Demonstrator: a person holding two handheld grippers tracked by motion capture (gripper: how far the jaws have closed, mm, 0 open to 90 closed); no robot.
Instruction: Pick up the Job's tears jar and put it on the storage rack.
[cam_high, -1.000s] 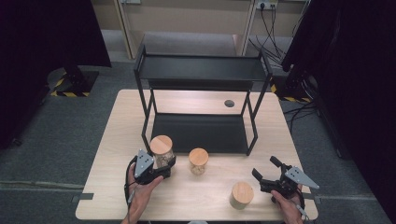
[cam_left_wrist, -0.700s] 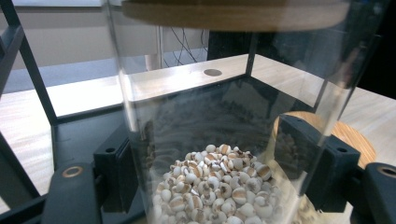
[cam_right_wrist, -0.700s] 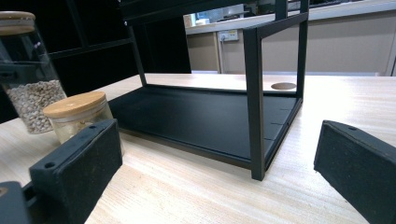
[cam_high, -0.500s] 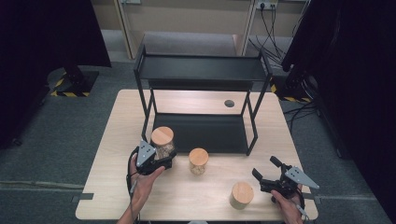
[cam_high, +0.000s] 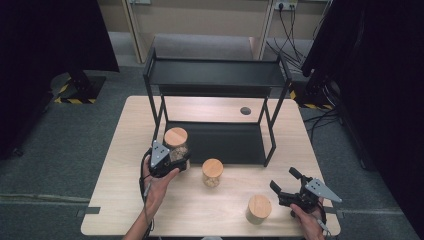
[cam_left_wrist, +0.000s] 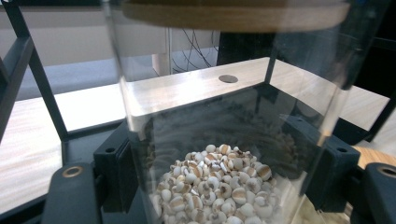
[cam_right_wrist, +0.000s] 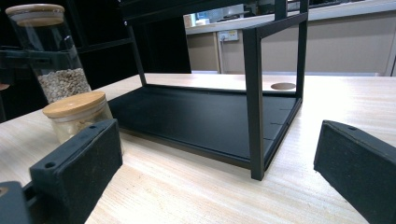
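Note:
A tall glass jar (cam_high: 176, 141) with a wooden lid, part full of pale grains (cam_left_wrist: 219, 182), hangs above the table by the shelf's front left post. My left gripper (cam_high: 178, 158) is shut on its lower body, with a black pad (cam_left_wrist: 114, 170) pressed to each side. A short grain jar (cam_high: 212, 173) stands mid-table in front of the shelf, and the right gripper view shows this short jar (cam_right_wrist: 77, 114) below the held jar (cam_right_wrist: 53, 60). My right gripper (cam_high: 284, 180) rests open at the front right, its jaws wide apart (cam_right_wrist: 219, 186) with nothing between them.
A black two-tier shelf (cam_high: 216, 142) stands at the back of the wooden table (cam_high: 120, 200), its lower tray bare (cam_right_wrist: 201, 116). A third jar with a wooden lid (cam_high: 258, 209) stands just left of my right gripper. A round hole (cam_high: 245, 110) is behind the shelf.
My left gripper has carried the tall jar away from the person and slightly up, toward the shelf's front left post. The right gripper and the other jars have stayed put.

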